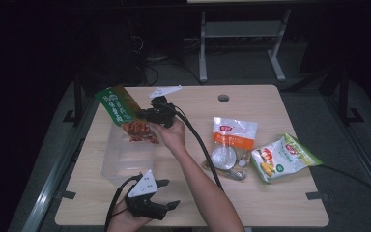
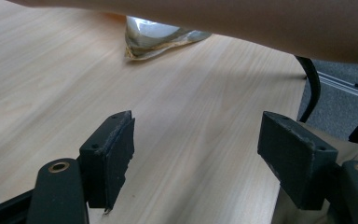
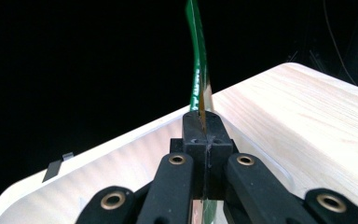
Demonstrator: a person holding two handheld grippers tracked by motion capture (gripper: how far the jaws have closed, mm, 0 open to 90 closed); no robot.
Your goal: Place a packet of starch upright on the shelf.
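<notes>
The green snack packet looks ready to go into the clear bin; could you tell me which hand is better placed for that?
Right, probably: the right gripper already pinches the green snack packet above the clear bin; the left gripper rests open near the table's front edge.

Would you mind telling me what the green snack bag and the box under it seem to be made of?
Green snack bag: thin glossy plastic film, probably; it has a printed top, a see-through lower part and looks sheet-thin edge-on. Box: clear rigid plastic, apparently; the table shows through its walls.
</notes>
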